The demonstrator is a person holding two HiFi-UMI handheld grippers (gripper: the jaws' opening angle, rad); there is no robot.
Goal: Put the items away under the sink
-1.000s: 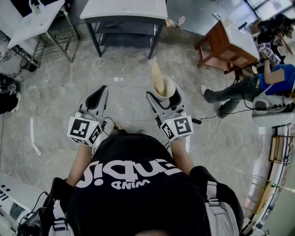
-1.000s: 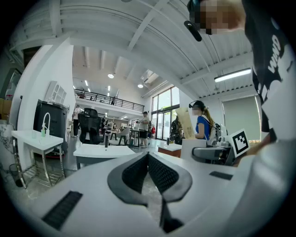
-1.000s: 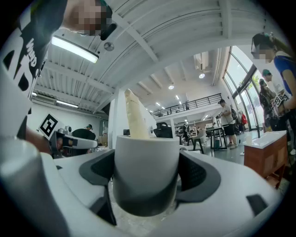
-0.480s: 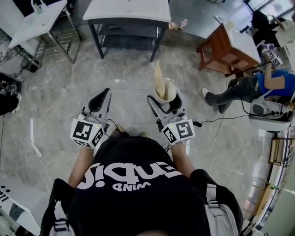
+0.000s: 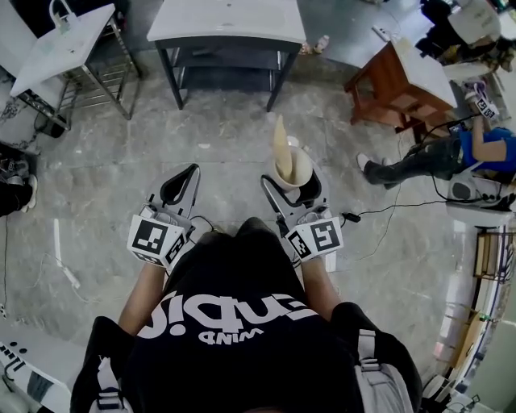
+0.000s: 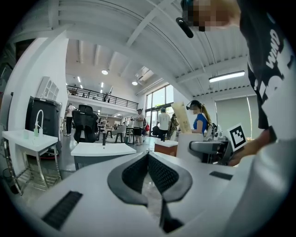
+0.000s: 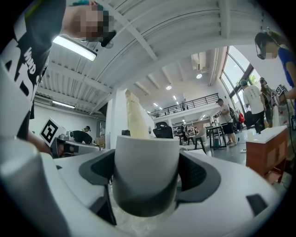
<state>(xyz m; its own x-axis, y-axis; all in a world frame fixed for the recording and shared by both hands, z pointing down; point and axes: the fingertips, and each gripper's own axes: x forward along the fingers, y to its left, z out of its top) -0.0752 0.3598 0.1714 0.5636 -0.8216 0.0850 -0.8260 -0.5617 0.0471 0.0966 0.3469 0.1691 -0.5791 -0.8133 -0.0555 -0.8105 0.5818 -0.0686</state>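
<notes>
My right gripper (image 5: 292,182) (image 7: 147,181) is shut on a white cup (image 5: 293,167) (image 7: 146,159), held upright at waist height. A tall cream-coloured piece (image 5: 280,135) (image 7: 134,115) sticks up out of the cup. My left gripper (image 5: 186,175) (image 6: 148,156) is beside it, shut, with its pads touching and nothing between them. Ahead across the floor stands a white sink top on a dark frame (image 5: 228,21) (image 6: 99,149), with an open shelf (image 5: 225,53) below it.
A second white sink with a tap on a metal rack (image 5: 53,47) stands at the far left. A wooden table (image 5: 401,79) is at the right, with a seated person in blue (image 5: 451,153) and a cable (image 5: 379,211) on the floor nearby. The floor is grey marble.
The person has stepped a little forward, so the sink stand and both grippers sit slightly lower in the head view. Neither gripper's grip has changed.
</notes>
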